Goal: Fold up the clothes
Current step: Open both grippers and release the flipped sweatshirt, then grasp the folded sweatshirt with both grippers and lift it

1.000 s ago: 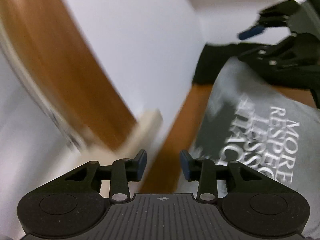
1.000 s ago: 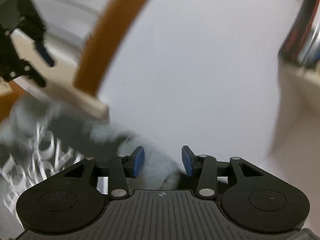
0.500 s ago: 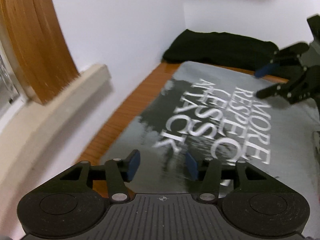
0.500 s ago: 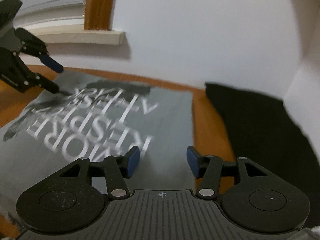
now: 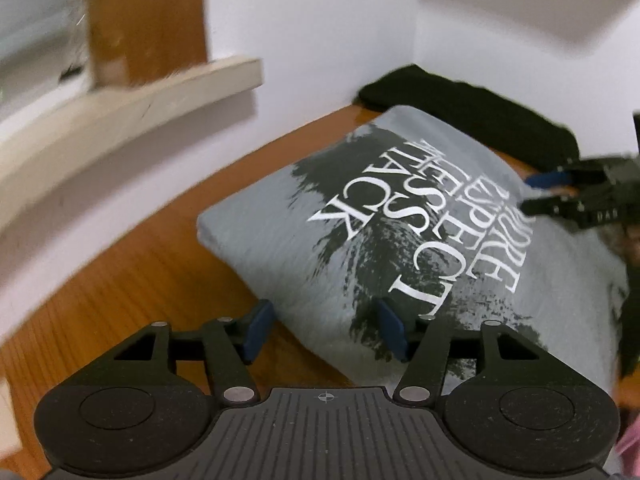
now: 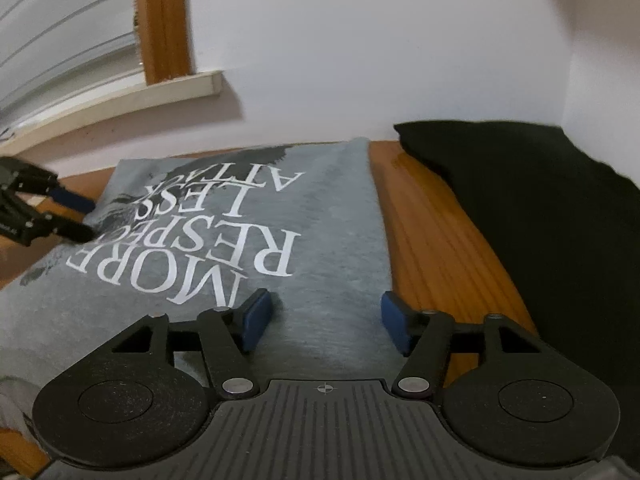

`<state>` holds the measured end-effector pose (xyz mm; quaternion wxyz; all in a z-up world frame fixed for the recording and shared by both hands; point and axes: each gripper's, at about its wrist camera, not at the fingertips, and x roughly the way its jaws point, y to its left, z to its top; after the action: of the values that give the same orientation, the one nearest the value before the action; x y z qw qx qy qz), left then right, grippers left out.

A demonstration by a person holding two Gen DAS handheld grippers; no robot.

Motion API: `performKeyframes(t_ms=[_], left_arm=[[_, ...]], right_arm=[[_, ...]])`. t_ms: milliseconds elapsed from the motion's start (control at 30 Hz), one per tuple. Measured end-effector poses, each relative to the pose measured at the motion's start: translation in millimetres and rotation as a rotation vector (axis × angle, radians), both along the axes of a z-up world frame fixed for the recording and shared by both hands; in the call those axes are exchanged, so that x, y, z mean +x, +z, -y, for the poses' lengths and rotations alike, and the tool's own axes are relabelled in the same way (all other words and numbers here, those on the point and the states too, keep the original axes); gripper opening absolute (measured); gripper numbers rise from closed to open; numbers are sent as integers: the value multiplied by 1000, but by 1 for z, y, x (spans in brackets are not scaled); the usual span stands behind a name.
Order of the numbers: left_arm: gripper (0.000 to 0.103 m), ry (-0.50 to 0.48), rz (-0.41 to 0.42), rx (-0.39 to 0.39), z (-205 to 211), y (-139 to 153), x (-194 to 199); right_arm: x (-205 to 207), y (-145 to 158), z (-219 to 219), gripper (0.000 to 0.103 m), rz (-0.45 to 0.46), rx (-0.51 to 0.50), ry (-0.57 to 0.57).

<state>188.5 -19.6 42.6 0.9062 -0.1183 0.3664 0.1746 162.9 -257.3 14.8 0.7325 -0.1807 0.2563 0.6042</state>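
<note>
The grey T-shirt (image 6: 328, 216) lies print-up on the wooden table (image 6: 432, 232), already a neat rectangle with straight edges; a black garment (image 6: 540, 208) sits beside it toward two o'clock in the right wrist view. The left gripper (image 5: 326, 330) hangs with its tongs wide over the shirt's near-left edge, holding nothing; the right gripper (image 6: 326, 326) is likewise wide and empty, straddling the right edge. Judging by this, either another fold is due or the shirt is finished; a further fold would call for both tongs pinching matching edges together.
</note>
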Motion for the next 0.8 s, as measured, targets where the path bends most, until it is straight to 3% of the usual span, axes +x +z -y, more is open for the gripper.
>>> performKeyframes(t_ms=[100, 267, 500, 667, 767, 800], left_arm=[[65, 50, 46, -114, -9, -2, -7], [63, 79, 73, -137, -11, -2, -4], [44, 64, 114, -172, -17, -8, 5], [33, 69, 174, -278, -34, -14, -6], [30, 69, 186, -302, -40, -15, -4], [29, 68, 189, -301, -40, -16, -3]], right_arm=[[5, 10, -6, 62, -15, -27, -10], [27, 19, -21, 61, -48, -24, -60], [55, 6, -49, 60, -149, -69, -43], [56, 2, -59, 59, -140, -56, -8], [52, 2, -63, 47, -159, -43, 0], [51, 1, -64, 33, -168, -38, 2]])
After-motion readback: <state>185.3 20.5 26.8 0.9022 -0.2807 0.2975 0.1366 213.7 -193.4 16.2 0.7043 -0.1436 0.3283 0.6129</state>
